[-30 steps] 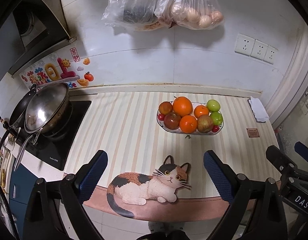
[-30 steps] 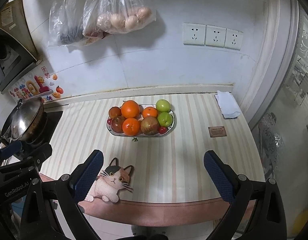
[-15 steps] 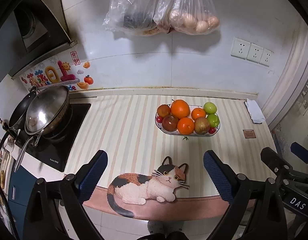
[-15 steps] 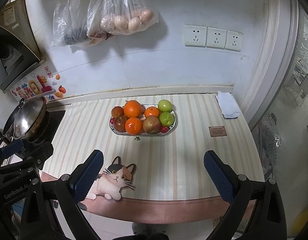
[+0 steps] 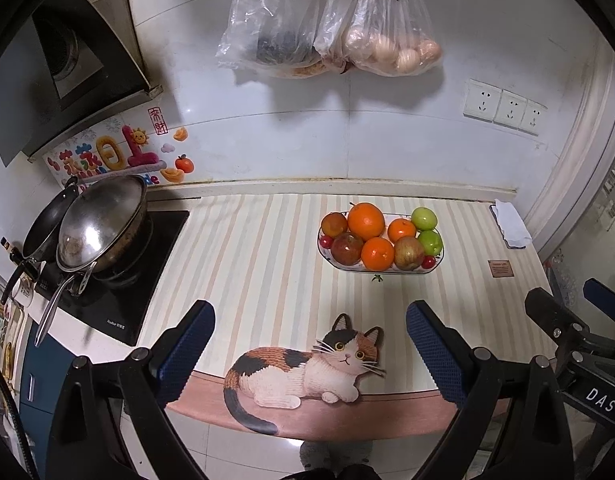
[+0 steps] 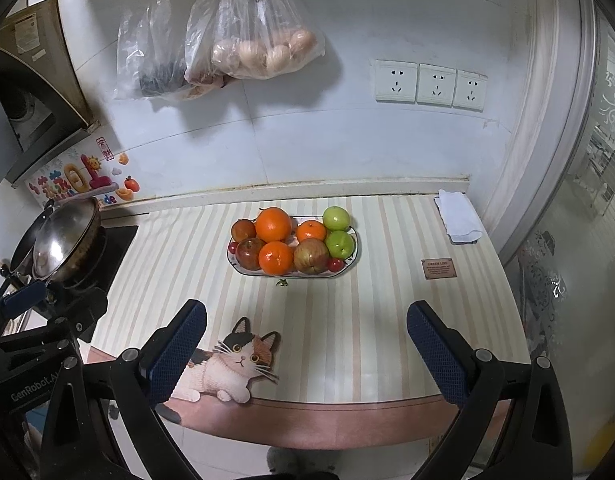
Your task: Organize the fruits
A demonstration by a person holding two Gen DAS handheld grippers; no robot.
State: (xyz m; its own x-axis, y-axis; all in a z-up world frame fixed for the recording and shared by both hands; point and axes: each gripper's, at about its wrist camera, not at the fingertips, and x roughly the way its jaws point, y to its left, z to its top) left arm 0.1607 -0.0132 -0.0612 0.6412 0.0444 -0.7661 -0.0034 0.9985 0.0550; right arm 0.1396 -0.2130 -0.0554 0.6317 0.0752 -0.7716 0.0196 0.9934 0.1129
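Note:
A white oval plate [image 5: 438, 264] [image 6: 353, 258] stands on the striped counter mat and holds oranges [image 5: 366, 221] [image 6: 273, 224], red apples [image 5: 347, 247] [image 6: 311, 255], green apples [image 5: 424, 219] [image 6: 336, 218] and small red fruits. My left gripper [image 5: 309, 350] is open and empty, hovering over the counter's front edge, well short of the plate. My right gripper [image 6: 305, 354] is open and empty too, at the front edge to the right of the left one. A small green stem bit [image 6: 282, 282] lies in front of the plate.
A wok with a steel lid [image 5: 101, 226] sits on the black cooktop [image 5: 119, 312] at left. Plastic bags of food [image 5: 383, 46] hang on the wall. A folded white cloth [image 6: 457, 220] and a small brown card [image 6: 438, 268] lie at right. A cat picture [image 5: 307, 368] is on the mat.
Both grippers have drawn back and tilted up, so the plate sits slightly farther and the wall bags show more. Both stay open.

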